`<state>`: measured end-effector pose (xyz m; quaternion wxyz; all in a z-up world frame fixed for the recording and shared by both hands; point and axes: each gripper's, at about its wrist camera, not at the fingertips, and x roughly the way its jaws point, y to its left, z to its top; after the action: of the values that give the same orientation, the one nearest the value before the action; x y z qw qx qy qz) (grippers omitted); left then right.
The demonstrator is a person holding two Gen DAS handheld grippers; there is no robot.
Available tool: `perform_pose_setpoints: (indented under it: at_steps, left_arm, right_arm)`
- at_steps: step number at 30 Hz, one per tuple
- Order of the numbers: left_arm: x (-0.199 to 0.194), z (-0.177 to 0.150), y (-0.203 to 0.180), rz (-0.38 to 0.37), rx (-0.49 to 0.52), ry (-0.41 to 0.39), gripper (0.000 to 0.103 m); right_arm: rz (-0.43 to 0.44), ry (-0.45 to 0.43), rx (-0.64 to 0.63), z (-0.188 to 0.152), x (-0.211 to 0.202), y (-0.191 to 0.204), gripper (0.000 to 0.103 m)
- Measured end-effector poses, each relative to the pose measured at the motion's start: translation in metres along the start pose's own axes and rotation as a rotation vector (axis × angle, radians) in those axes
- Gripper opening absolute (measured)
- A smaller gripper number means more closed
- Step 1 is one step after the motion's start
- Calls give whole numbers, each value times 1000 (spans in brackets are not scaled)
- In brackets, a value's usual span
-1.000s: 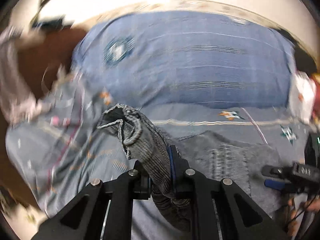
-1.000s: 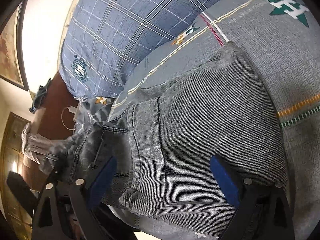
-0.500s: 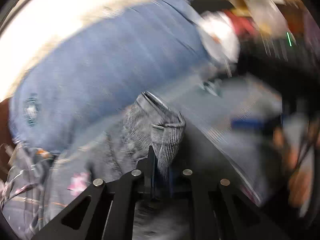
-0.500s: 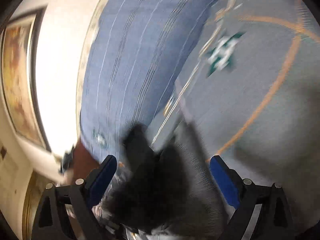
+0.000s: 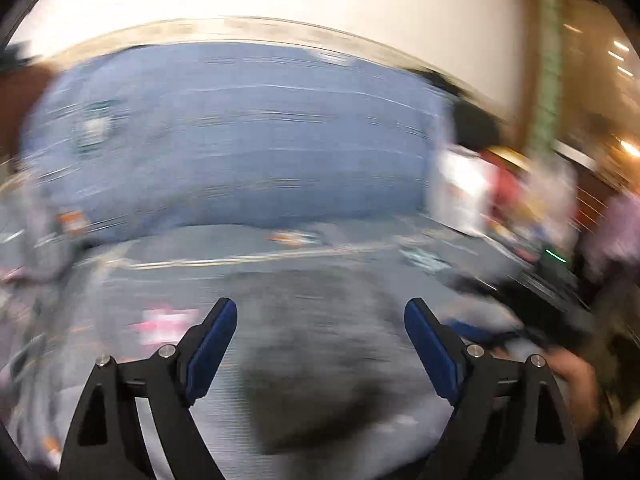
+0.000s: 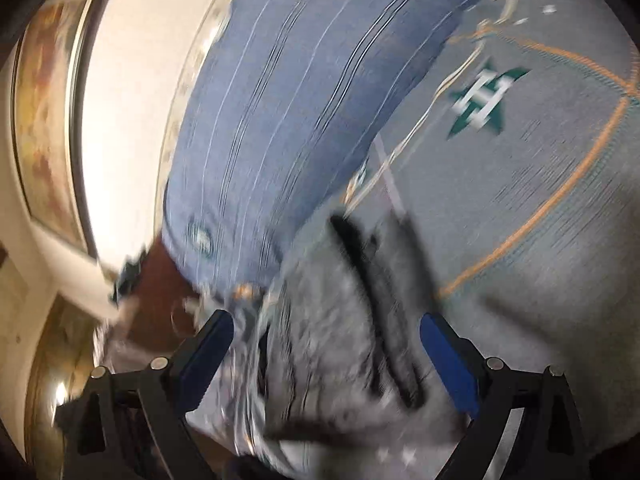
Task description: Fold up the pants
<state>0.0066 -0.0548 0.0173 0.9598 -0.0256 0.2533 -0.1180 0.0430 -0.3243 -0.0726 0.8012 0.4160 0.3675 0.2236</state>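
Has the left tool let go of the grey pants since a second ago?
Yes. The left tool, shut on a bunched fold before, now stands open above the grey pants, which lie on the bedspread below the blue pillow.

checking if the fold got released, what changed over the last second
The left gripper let go: it was clamped on a bunched fold of the grey pants a second ago, and its jaws now stand wide open with the pants lying below. Both views swung fast and are blurred. The right gripper stayed open over the pants, which remain on the grey bedspread by the blue pillow.
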Motion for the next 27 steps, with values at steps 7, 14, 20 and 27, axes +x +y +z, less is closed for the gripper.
perform_pose_setpoints:
  at_steps: [7,14,20,27]
  left_arm:
    - [67,-43,30,146,-79,248,86]
    - [70,-73,21,138,-56,302,86]
    - [71,-73,30,115,-50,311,87]
    - [66,-70,33,67,-77,315,90]
  right_arm:
    - [-119,151,49,-39,17,-1,96]
    - [-183,204,141,-39,37,-11,95]
    - [-276,255,45,-32,62,8,8]
    - [-397,138,-200,-59,30,52,7]
